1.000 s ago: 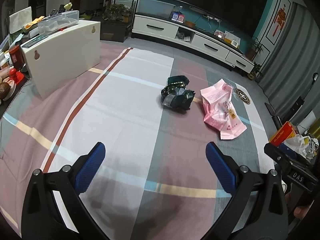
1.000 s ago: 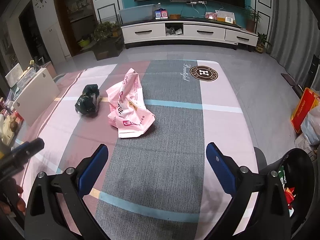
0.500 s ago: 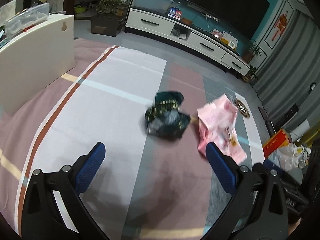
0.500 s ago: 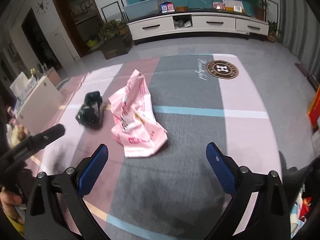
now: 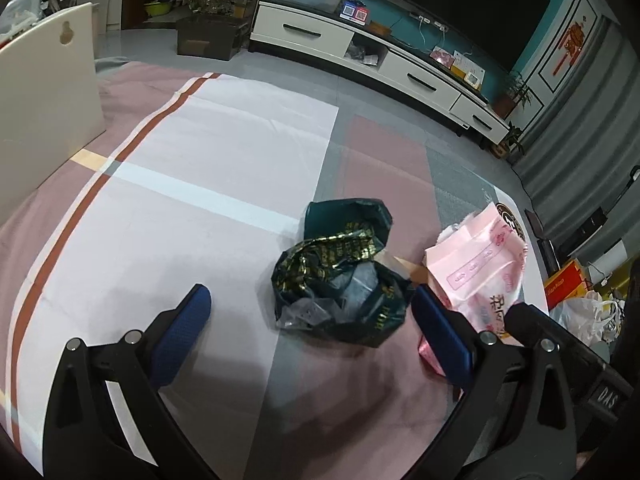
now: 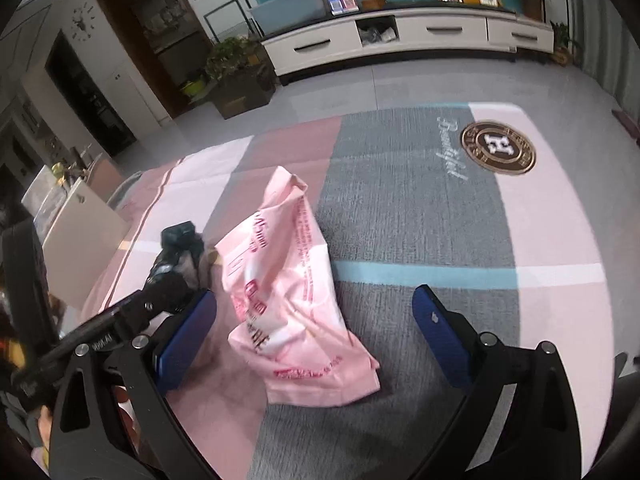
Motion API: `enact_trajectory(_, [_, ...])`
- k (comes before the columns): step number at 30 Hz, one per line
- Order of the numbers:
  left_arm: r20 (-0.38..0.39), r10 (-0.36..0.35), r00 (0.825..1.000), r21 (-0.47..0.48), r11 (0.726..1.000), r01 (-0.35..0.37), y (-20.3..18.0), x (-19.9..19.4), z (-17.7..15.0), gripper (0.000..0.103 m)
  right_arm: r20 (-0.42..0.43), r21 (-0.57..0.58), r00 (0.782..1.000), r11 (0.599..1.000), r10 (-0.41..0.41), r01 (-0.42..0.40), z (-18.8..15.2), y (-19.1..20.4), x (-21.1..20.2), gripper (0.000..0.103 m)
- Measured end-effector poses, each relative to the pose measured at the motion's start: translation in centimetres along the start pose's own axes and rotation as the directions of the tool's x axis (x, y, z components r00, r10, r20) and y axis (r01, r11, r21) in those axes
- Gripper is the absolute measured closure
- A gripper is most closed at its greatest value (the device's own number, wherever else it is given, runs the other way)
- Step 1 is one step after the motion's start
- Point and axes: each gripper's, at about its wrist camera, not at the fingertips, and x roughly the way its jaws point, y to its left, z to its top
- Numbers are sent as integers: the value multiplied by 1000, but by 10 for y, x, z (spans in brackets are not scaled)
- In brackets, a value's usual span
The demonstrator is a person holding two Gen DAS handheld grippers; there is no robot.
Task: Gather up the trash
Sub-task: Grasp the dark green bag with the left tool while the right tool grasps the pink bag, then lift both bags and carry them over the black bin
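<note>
rug [image 5: 224,152], crumpled dark green bag [image 5: 340,280]

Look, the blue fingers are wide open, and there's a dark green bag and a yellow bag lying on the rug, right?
Nearly. The second bag is pink, not yellow: the right wrist view shows the pink bag with red print lying beside the dark green bag on the rug. The rest holds: both the left gripper and right gripper have their blue fingers wide open.
</note>
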Motion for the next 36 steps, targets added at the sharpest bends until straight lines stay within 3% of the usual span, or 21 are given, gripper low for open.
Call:
enact_trajectory(2, [15, 9, 1000, 3, 1000, -9, 0, 2, 1, 13, -3, -3, 1000, 1000, 4, -4, 0, 1, 4, 7])
enact_trajectory(4, [28, 19, 999, 18, 1000, -20, 0, 4, 3, 40, 10, -27, 1000, 1000, -10, 10, -2, 6, 4, 12])
enact_trajectory(6, [37, 29, 999, 31, 999, -30, -2, 3, 2, 44, 7, -39, 1000, 999, -18, 18, -2, 10, 6, 36])
enact_trajectory(8, [52, 54, 997, 58, 997, -57, -4, 1, 0, 47, -20, -40, 1000, 999, -5, 4, -5, 14, 11, 54])
enact_trajectory(10, [61, 54, 997, 61, 996, -58, -3, -3, -4, 52, -18, -59, 999, 998, -35, 34, -8, 19, 13, 59])
enact_trajectory(12, [57, 53, 997, 52, 997, -56, 1, -8, -8, 53, -5, -85, 999, 995, -51, 51, -12, 24, 10, 76])
enact_trajectory(18, [61, 51, 997, 13, 999, -52, 18, -43, -38, 54, 37, -155, 995, 983, -90, 95, -31, 37, -8, 88])
enact_trajectory(26, [84, 112, 990, -44, 993, -109, 34, -98, -77, 54, 50, -175, 994, 979, -98, 106, -73, 45, -51, 89])
enact_trajectory(36, [168, 99, 981, 66, 992, -111, 14, -166, -126, 53, 84, -115, 989, 985, -121, 131, -127, 40, -125, 89])
